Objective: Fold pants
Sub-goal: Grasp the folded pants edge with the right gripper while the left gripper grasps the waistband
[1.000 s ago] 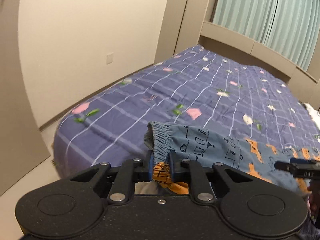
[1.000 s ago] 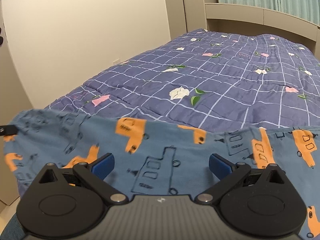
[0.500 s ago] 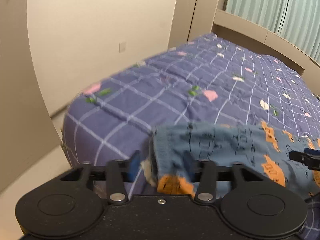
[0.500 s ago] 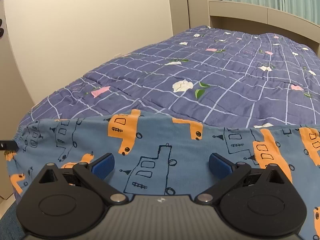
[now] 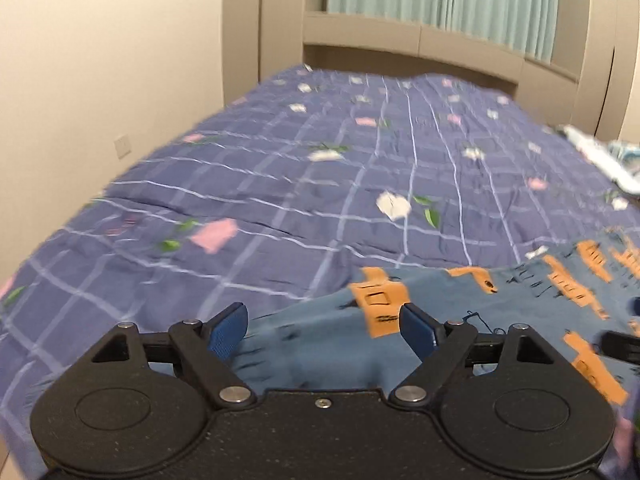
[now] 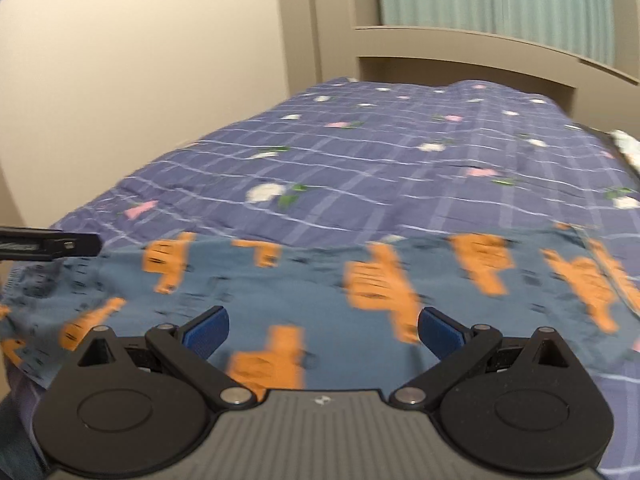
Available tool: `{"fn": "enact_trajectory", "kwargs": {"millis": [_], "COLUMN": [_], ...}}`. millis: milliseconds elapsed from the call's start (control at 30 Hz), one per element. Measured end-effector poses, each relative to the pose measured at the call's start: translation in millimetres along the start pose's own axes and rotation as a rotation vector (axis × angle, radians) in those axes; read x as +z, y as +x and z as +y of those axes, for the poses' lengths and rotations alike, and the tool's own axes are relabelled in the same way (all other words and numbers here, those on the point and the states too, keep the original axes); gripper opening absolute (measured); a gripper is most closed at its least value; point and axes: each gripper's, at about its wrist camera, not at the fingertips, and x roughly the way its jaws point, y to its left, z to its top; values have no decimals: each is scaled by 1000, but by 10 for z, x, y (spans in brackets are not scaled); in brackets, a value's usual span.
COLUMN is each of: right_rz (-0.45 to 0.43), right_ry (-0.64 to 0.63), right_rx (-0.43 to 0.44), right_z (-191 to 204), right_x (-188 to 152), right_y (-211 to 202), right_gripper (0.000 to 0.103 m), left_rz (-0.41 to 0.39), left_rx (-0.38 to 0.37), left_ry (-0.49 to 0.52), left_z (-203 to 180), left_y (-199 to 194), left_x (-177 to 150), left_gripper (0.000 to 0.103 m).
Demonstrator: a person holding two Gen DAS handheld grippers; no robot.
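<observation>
Basically, pants (image 6: 320,280) lie flat across the near end of the bed (image 5: 320,184), waistband toward the near left corner, fabric running on to the right and hanging a bit over the near edge. Left gripper (image 5: 324,328) is over the waistband end; jaws opening, already wide, blue pads (image 5: 226,330) clear of the cloth, nothing clamped. Right gripper (image 6: 322,330) sits over the middle of the pants, jaws wide apart, cloth beneath them but not pinched. One dark finger of the left gripper pokes into the right wrist view at the left edge, just above the waistband. Plenty of bare quilt beyond the pants up to the headboard (image 5: 420,56); wall (image 5: 100,60) runs close along the bed's left edge. Some pale cloth (image 5: 600,156) lies at the far right edge, cut off and too blurred to identify. Both views are motion-smeared, so print and hem detail are unreadable; the pants' right end is cut off in both views.
</observation>
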Motion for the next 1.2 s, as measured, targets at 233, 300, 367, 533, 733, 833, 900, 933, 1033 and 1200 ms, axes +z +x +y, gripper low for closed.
{"fn": "enact_trajectory", "kwargs": {"millis": [233,300,367,533,733,833,900,933,1033,1200], "right_rz": [15,24,28,-3,34,43,32,20,-64,-204], "right_ry": [90,106,115,222,342,331,358,385,558,794], "right_rx": [-112,-136,-167,-175,-22,1,21,29,80,103], "right_z": [-681,-850,-1015,-1486,-1981,-2091,-2162,-2189,-2388,-2620], "right_x": [-181,-222,-258,-243,-213,-174,-173,-176,-263,-447], "right_y": [-152,-146,-157,-224,-108,-49,-10,1,11,-72], "right_gripper": [103,103,103,103,103,103,103,103,103,88], "left_rz": [70,72,84,74,16,32,48,58,80,124], "left_rx": [99,116,135,151,-13,-131,-175,-196,-226,-232], "left_ry": [85,85,57,1,-35,-95,-120,-122,-98,-85], "left_z": [-119,-66,-2,-41,-388,-564,-693,-773,-1031,-1217], "left_y": [411,439,466,374,252,291,341,370,446,531], "left_x": [-39,-39,-3,139,286,304,296,287,221,173], "left_gripper": [91,95,98,97,102,102,102,102,102,102]}}
